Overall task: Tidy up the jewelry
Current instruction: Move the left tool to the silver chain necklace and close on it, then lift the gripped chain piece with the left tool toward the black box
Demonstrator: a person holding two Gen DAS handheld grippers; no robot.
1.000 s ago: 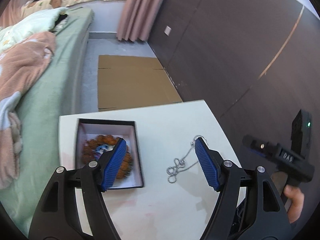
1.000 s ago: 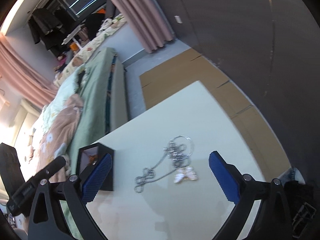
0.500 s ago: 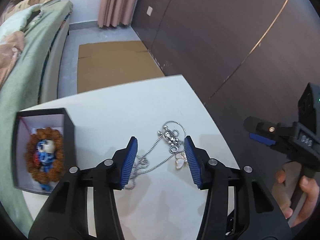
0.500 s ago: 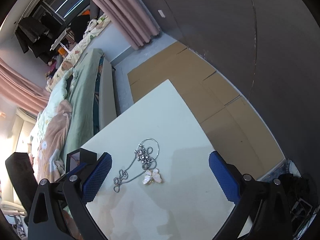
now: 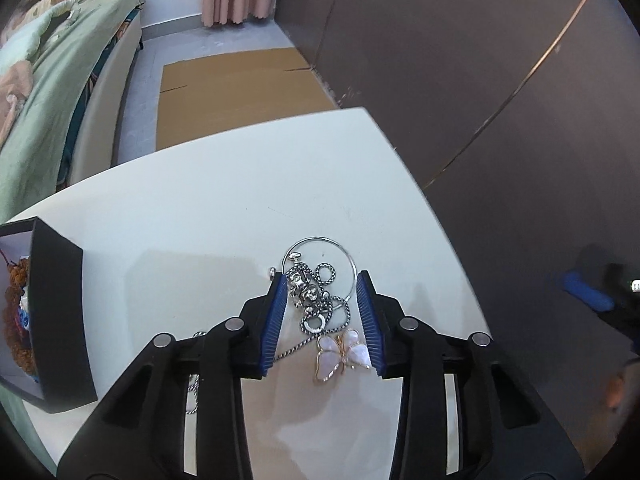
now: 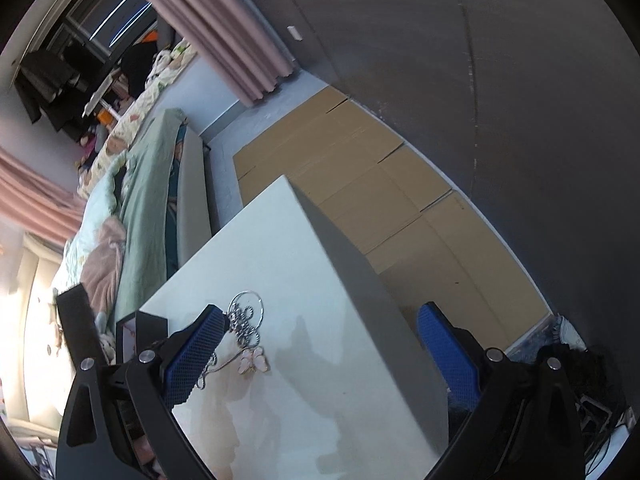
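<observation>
A tangle of silver chain with a ring and beads (image 5: 316,292) and a pink butterfly pendant (image 5: 342,354) lies on the white table (image 5: 224,216). My left gripper (image 5: 322,280) is open, low over the table, with its blue pads on either side of the chain and pendant, not touching them. The black jewelry box (image 5: 60,320) at the left holds a brown beaded bracelet (image 5: 16,320). My right gripper (image 6: 320,324) is wide open and empty, held off the table's right edge; the chain (image 6: 244,320) and pendant (image 6: 254,362) show by its left finger.
A bed with green bedding (image 5: 48,80) stands left of the table. Flat cardboard (image 5: 236,92) lies on the floor beyond it. A dark wall (image 5: 480,80) runs along the right. The right gripper shows blurred at the right edge of the left wrist view (image 5: 592,292).
My left gripper moved right from over the box to the chain, came down and narrowed its jaws around it. My right gripper drew back to the right, away from the jewelry.
</observation>
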